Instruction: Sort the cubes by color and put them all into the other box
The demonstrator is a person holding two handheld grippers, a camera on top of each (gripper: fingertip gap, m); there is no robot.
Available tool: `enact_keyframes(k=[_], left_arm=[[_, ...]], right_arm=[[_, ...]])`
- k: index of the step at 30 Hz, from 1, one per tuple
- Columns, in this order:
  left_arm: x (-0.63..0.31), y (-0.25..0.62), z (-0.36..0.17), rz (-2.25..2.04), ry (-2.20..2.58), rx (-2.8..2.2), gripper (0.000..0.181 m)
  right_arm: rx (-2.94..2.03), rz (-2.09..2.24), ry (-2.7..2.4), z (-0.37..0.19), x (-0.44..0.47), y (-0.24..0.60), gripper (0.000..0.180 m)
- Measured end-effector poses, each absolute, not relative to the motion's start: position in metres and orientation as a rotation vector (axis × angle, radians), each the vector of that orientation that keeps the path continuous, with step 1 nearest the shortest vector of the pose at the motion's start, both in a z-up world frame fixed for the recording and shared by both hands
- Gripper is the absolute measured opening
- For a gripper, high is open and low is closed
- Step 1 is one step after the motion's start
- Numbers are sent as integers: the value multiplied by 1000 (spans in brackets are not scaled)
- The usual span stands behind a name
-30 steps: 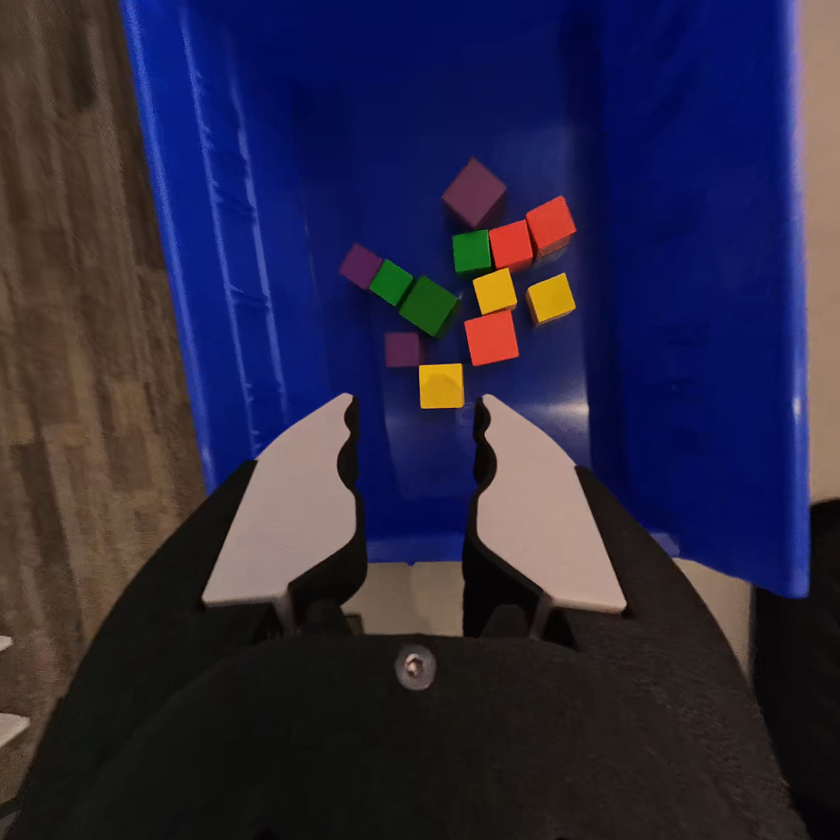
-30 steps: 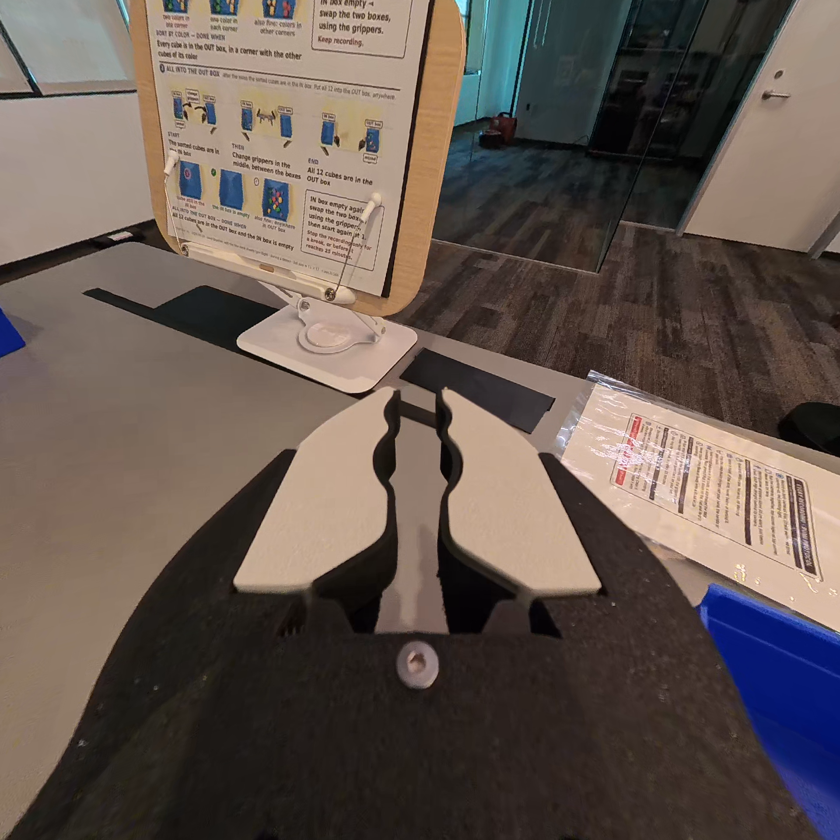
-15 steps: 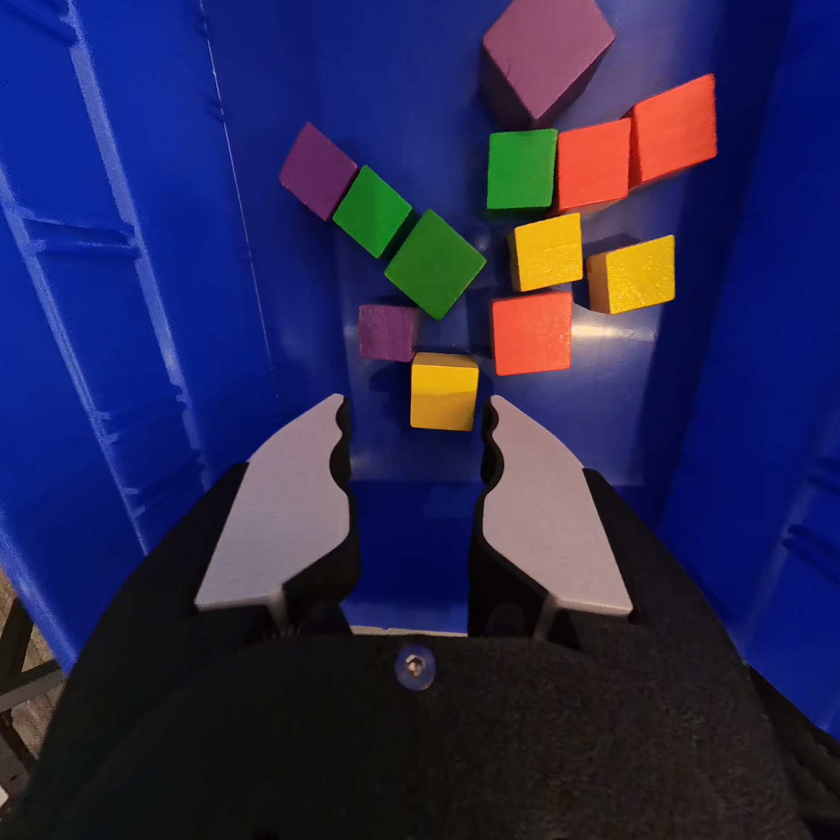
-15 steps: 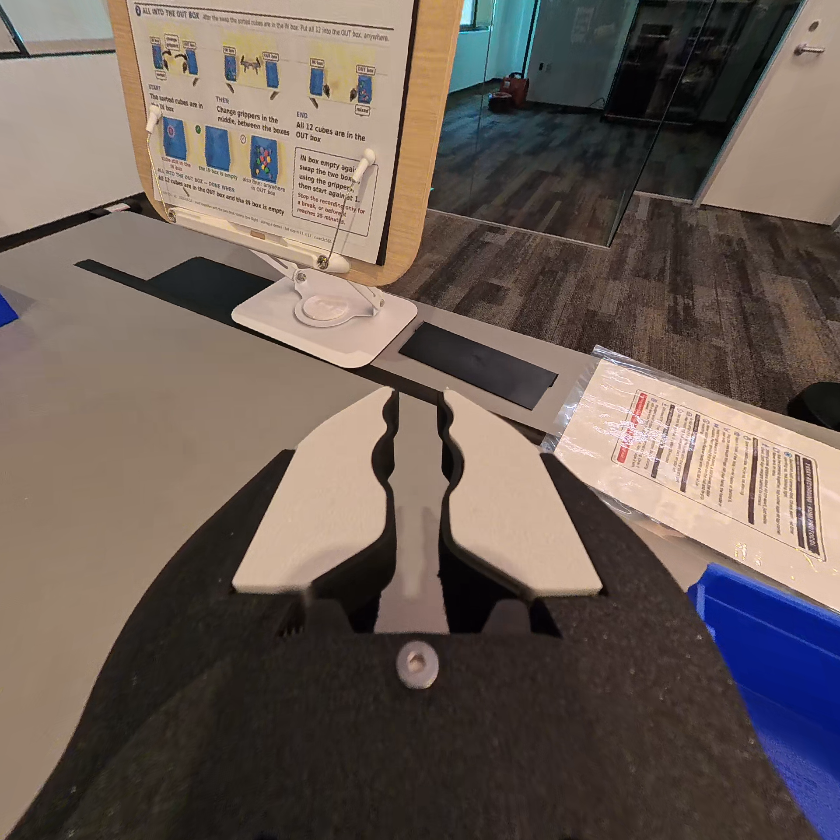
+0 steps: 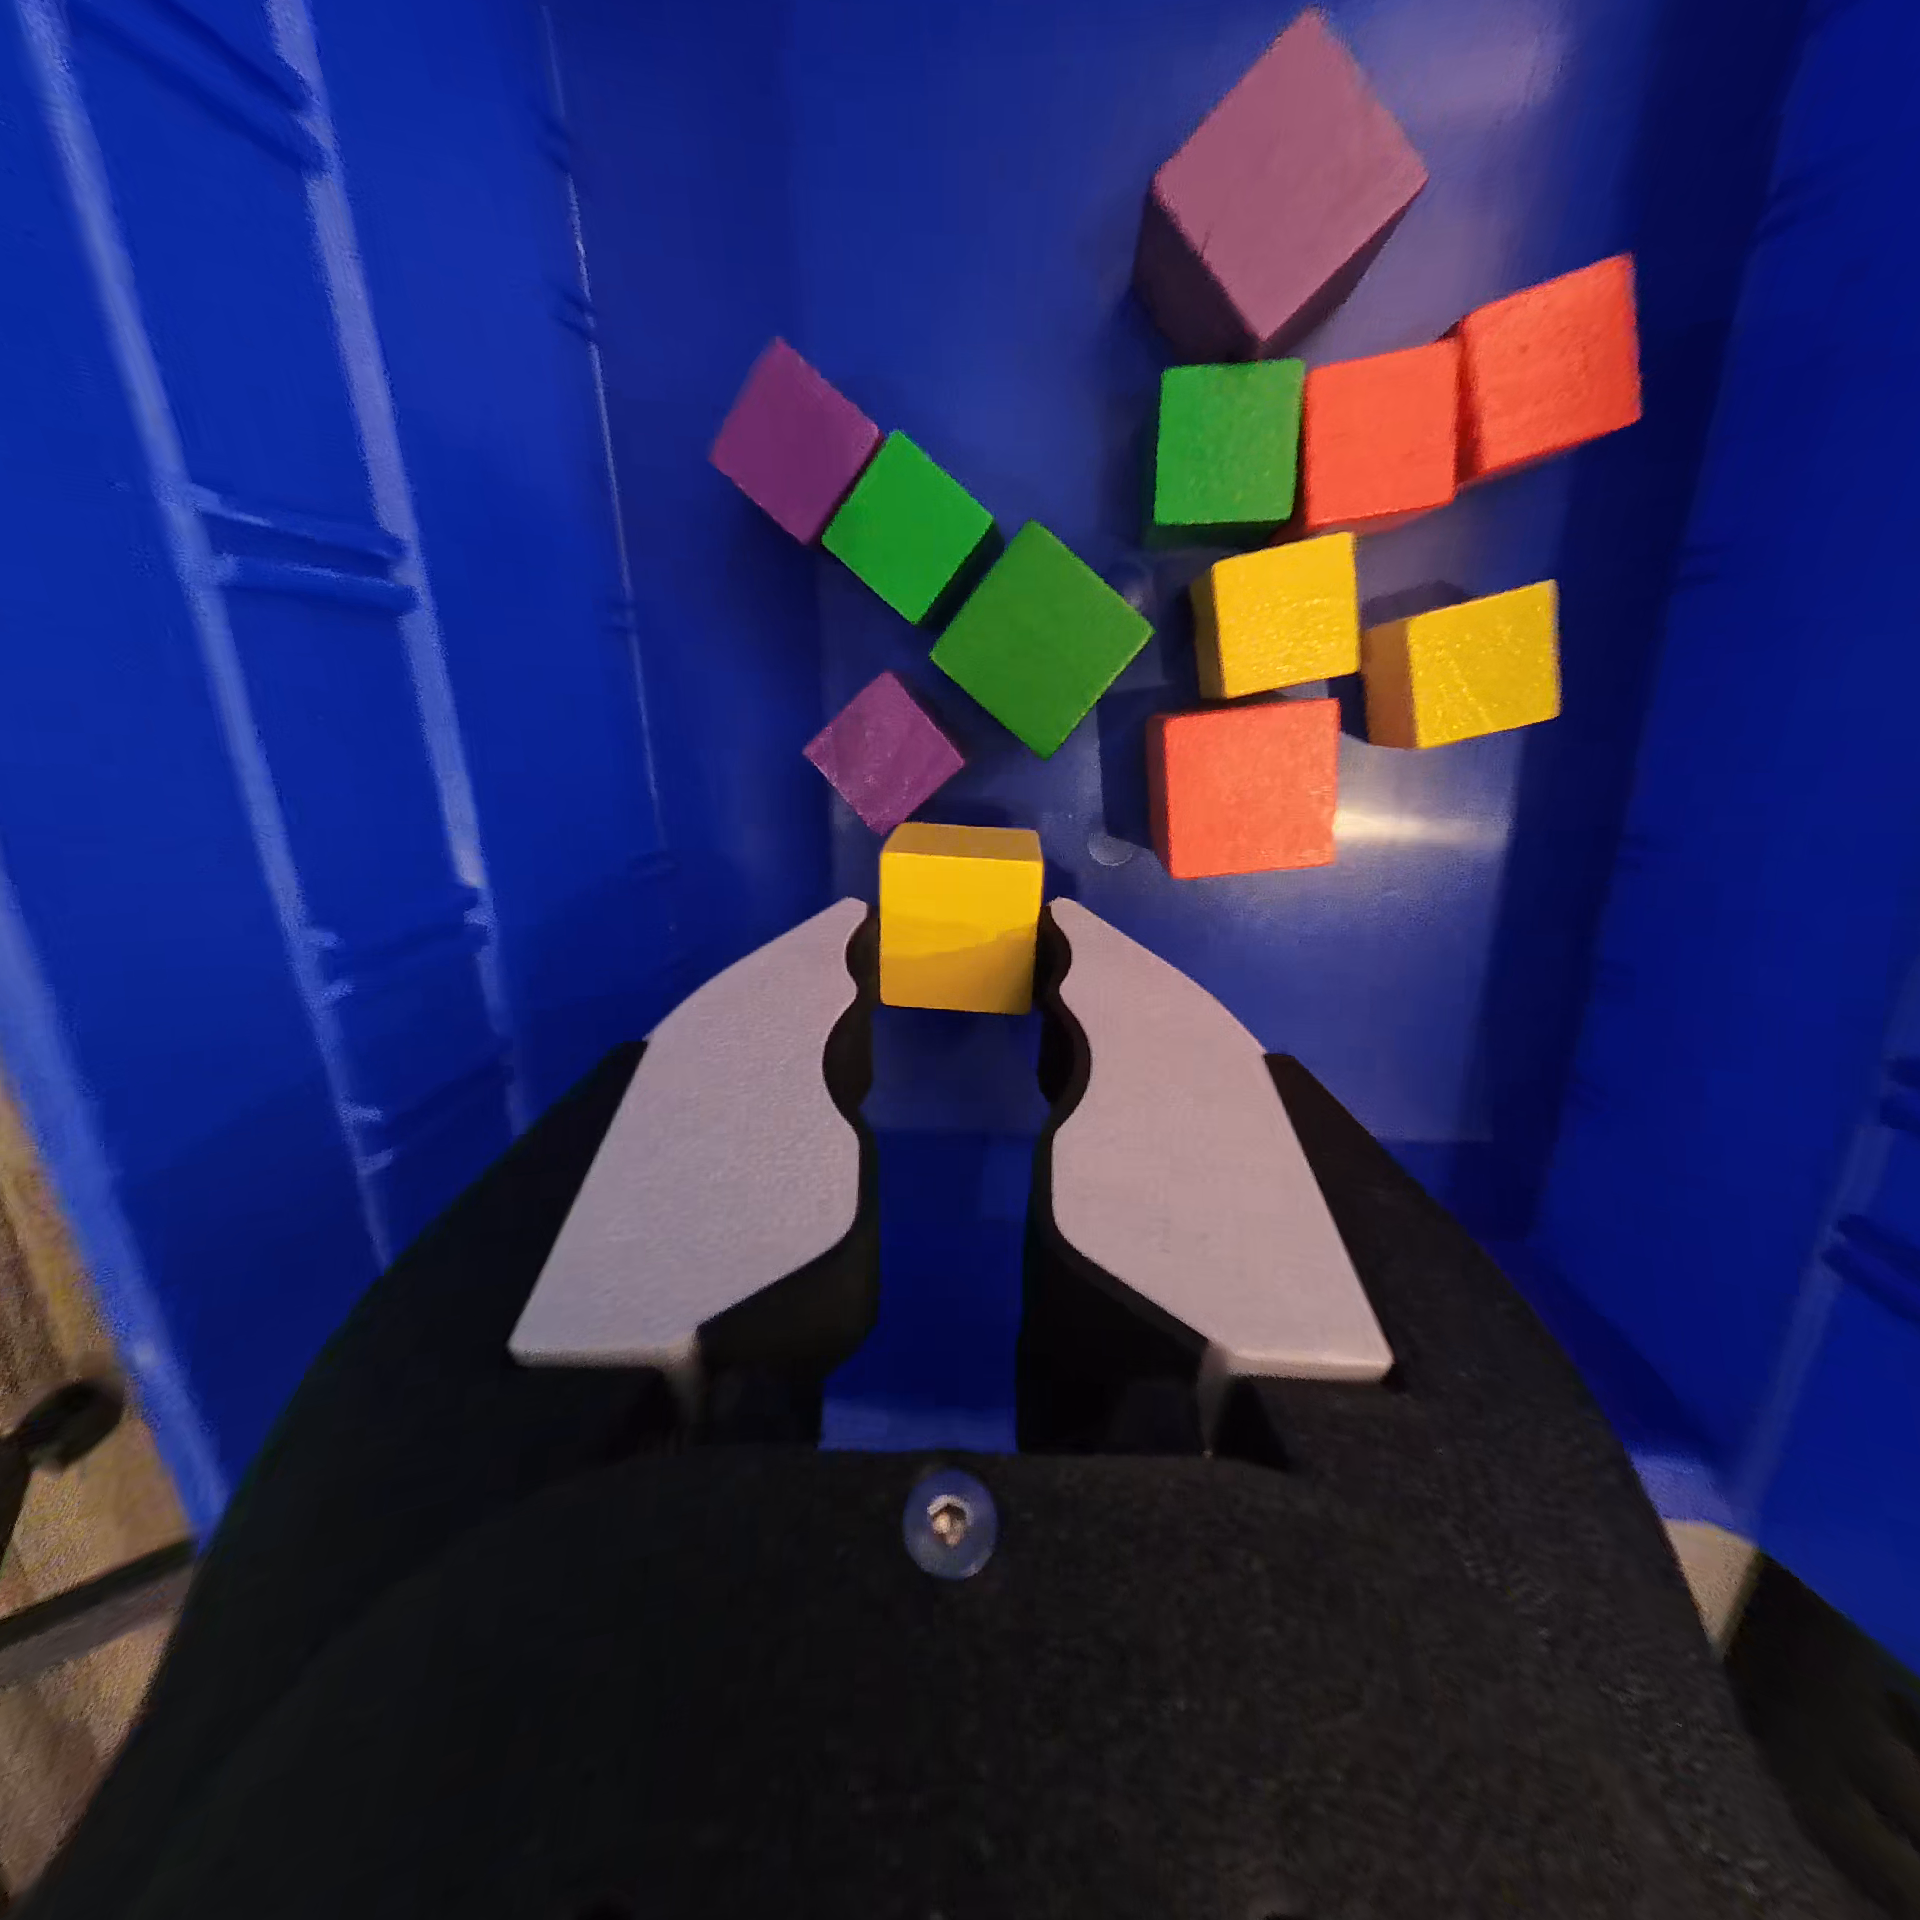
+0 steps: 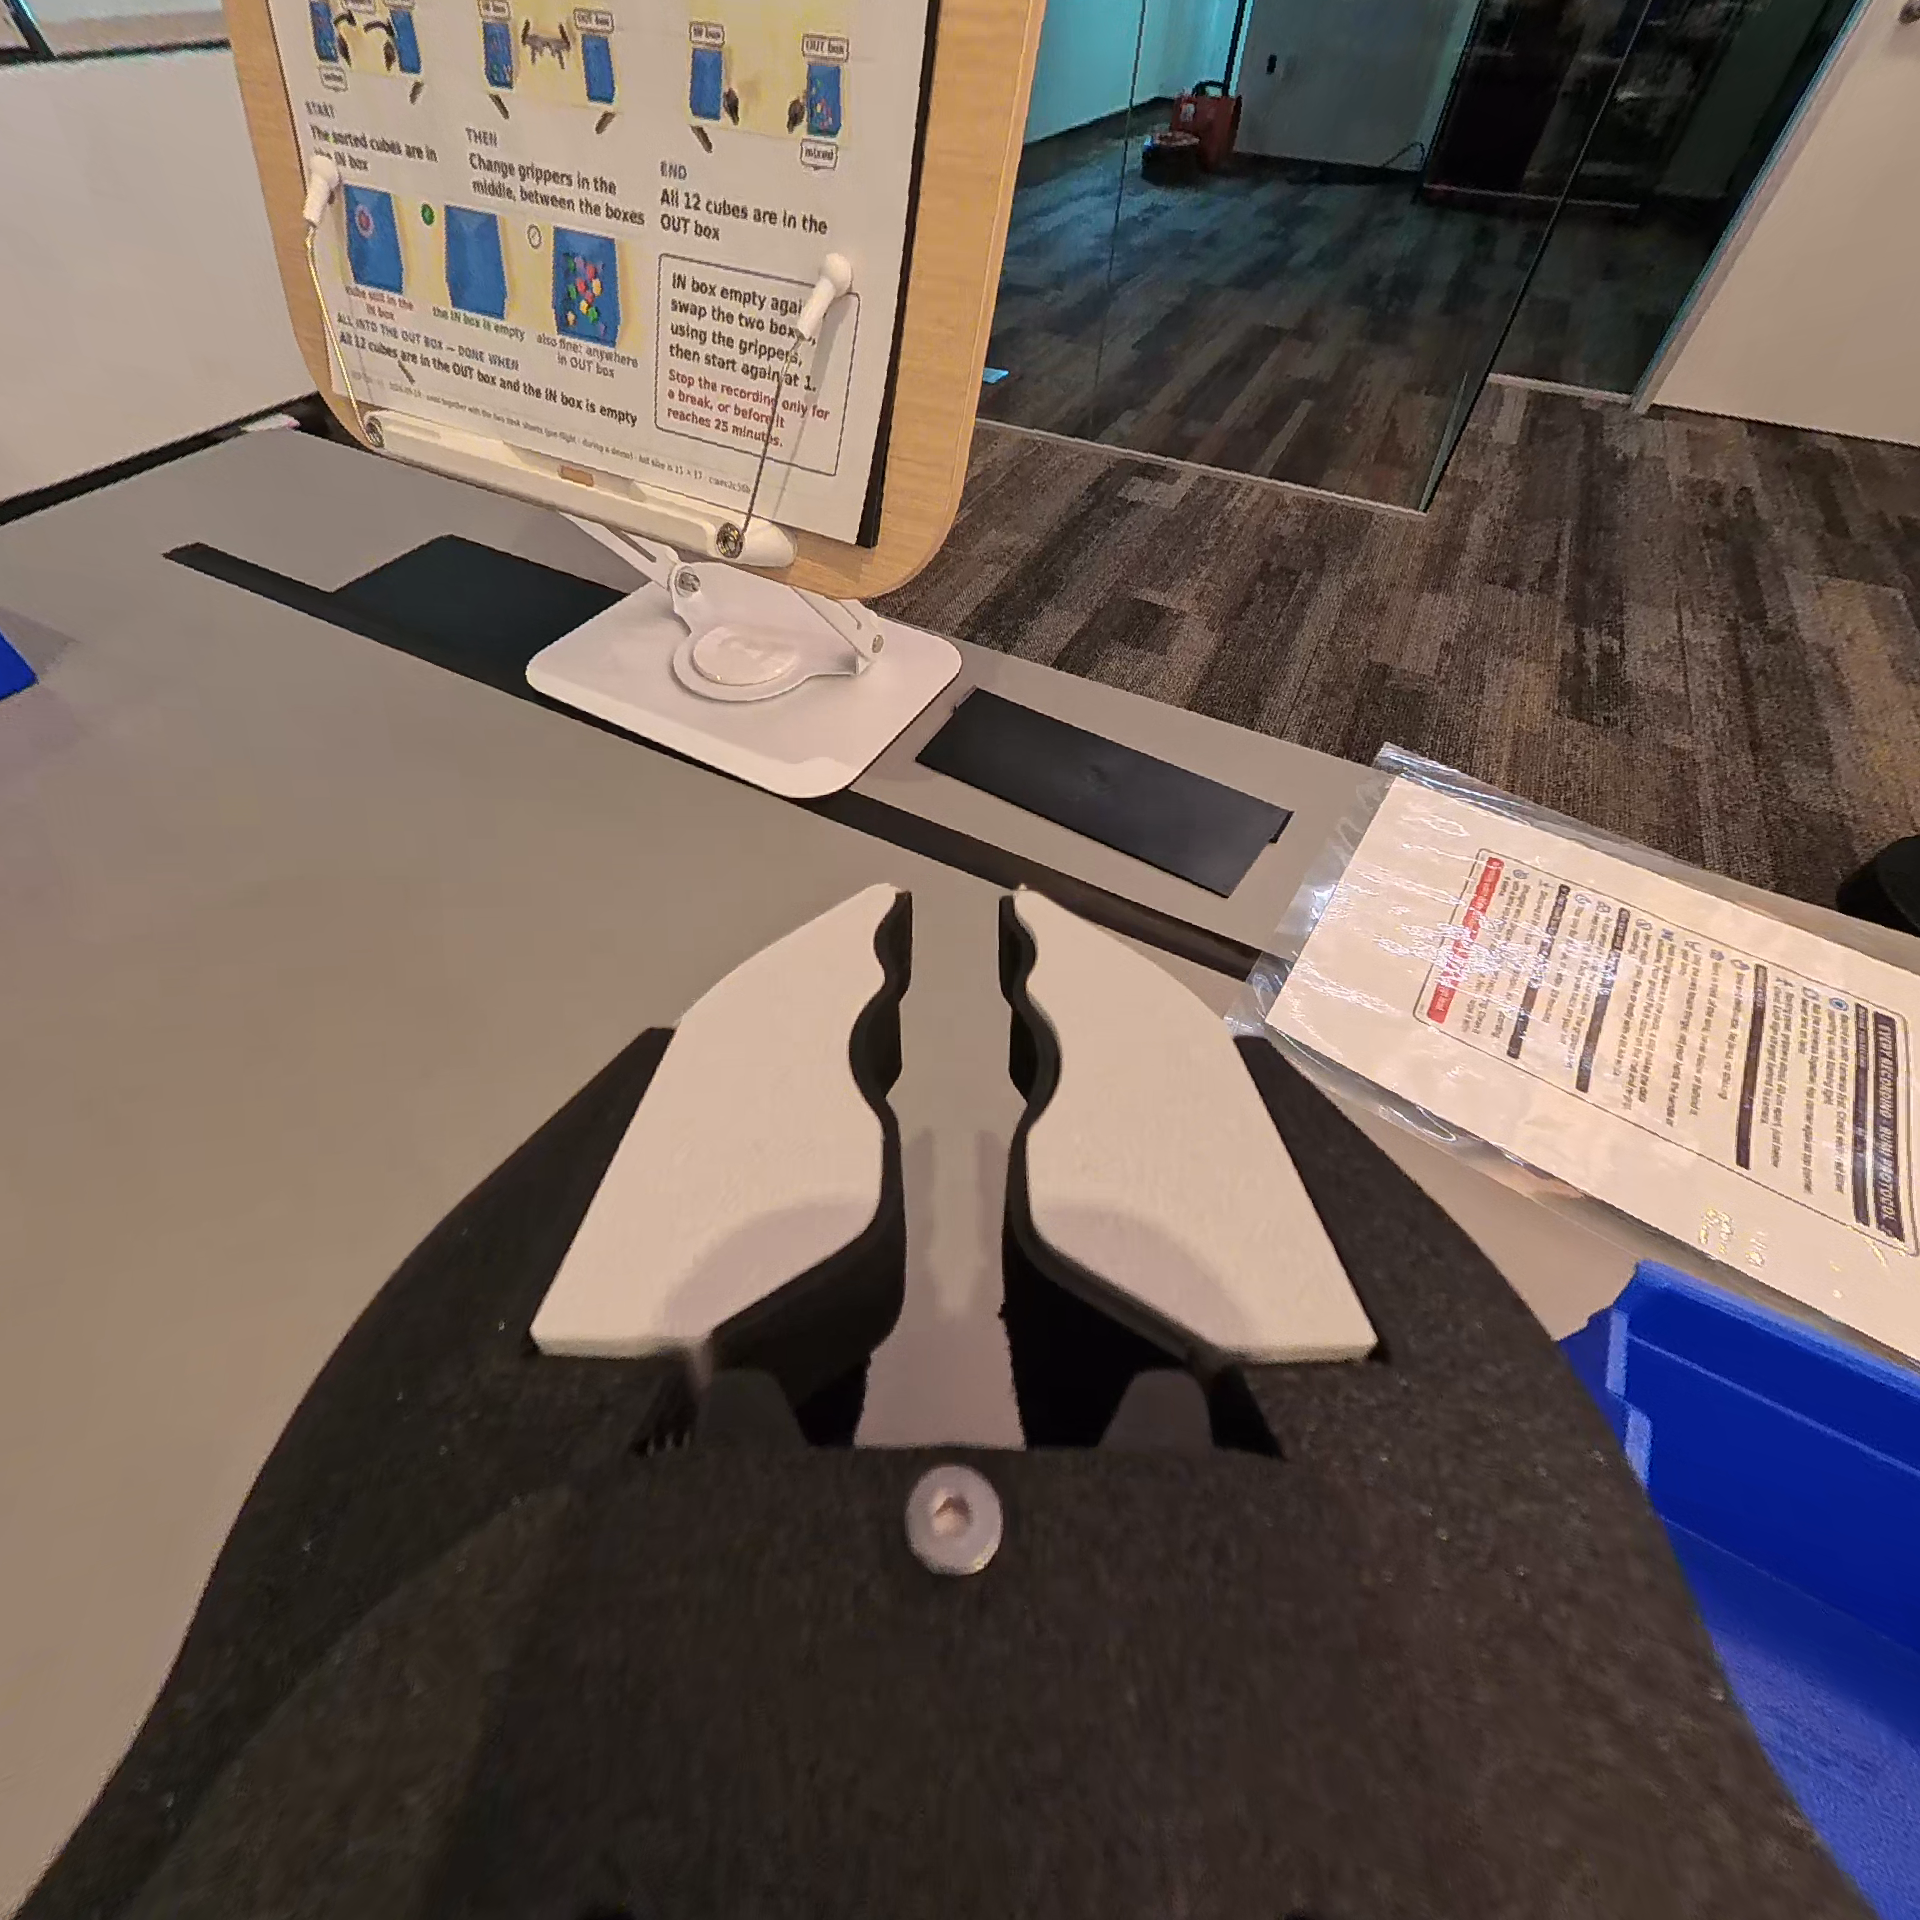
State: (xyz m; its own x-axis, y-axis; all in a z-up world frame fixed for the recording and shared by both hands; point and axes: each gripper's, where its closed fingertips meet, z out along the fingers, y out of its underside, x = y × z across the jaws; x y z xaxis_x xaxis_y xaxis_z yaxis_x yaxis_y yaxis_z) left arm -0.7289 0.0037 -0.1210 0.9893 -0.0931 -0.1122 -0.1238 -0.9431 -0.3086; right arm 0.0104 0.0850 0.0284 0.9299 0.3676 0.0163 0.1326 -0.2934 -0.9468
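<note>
Yellow cube (image 5: 958, 940) sits squarely between the tips of my left tongs (image 5: 957, 951), low inside the blue box (image 5: 312, 727); both fingers (image 5: 727, 1122) press its sides, so I read the left tongs as clamped on it. Whether the cube rests on the box floor or is just off it I cannot tell.

Beyond the tips the other cubes lie scattered on the box floor. A small purple cube (image 5: 884, 751) is just past the held one, to the left. Farther on, a purple cube (image 5: 793, 438) and two green cubes (image 5: 907, 525) (image 5: 1040, 636) run in a touching diagonal line. To the right sit an orange cube (image 5: 1243, 785), two yellow cubes (image 5: 1276, 613) (image 5: 1463, 663), a green cube (image 5: 1228, 442) touching a pair of orange cubes (image 5: 1380, 434) (image 5: 1550, 366), and a large purple cube (image 5: 1288, 177) farthest away.

My right tongs (image 6: 956, 904) hover over the grey surface (image 6: 260, 883), empty, with a narrow gap between the fingers. Ahead of them stands an instruction board (image 6: 623, 239) on a white stand (image 6: 743, 696); a bagged printed sheet (image 6: 1600, 1029) lies to the right, and the corner of a second blue box (image 6: 1766, 1455) shows at lower right
</note>
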Motion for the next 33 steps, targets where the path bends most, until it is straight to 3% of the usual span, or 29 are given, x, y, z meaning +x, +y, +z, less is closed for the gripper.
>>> enact_keyframes(k=[7, 12, 14, 21, 33], left_arm=[[-631, 18, 7, -241, 364, -2299, 28], [-482, -16, 72, -704, 687, -1963, 28], [-427, -29, 84, -879, 791, -1883, 28], [-294, -69, 116, -1458, 1016, -1715, 28], [-242, -55, 114, -1740, 1021, -1721, 28]], right_arm=[[-1765, 308, -456, 50, -22, 82, 16], [-1413, 695, -843, 92, -146, 34, 23], [-1258, 797, -984, 107, -193, 0, 37], [-917, 510, -1254, 118, -264, -66, 42], [-860, 227, -1213, 117, -255, -50, 43]])
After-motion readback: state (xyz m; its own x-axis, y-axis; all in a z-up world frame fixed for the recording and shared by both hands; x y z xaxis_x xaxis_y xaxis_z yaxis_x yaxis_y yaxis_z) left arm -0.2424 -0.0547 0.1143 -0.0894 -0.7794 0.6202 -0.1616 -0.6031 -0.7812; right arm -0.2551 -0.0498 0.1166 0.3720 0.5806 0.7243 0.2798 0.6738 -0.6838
